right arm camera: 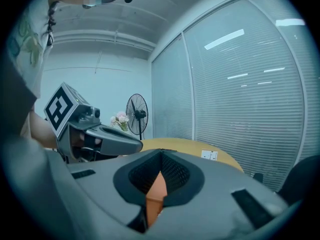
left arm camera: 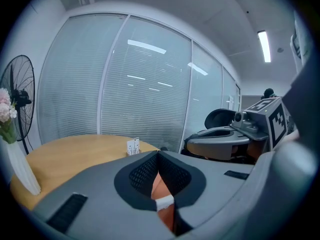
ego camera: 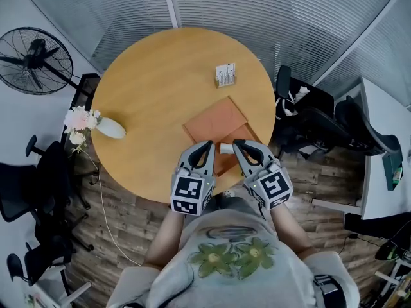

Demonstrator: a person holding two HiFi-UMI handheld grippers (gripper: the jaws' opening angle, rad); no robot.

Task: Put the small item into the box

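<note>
Round wooden table [ego camera: 154, 95] carried the flat orange box [ego camera: 217, 126] near its front edge, with the small white item [ego camera: 225, 75] well beyond it, straight ahead. Left gripper [ego camera: 208, 146] and right gripper [ego camera: 237, 145] hung over the box's near end, jaws together. Both were about equally far from the item.

Matt grey plastic on left gripper [ego camera: 209, 146] and right gripper [ego camera: 237, 145], with dark, rough, mesh-textured pads [left arm camera: 143, 173]. Between each pair of jaws, matt orange-brown cardboard of the box [ego camera: 215, 124]. Beyond, smooth satin wood-look bench [ego camera: 154, 88]. Below, wood-plank floor [ego camera: 128, 217].
</note>
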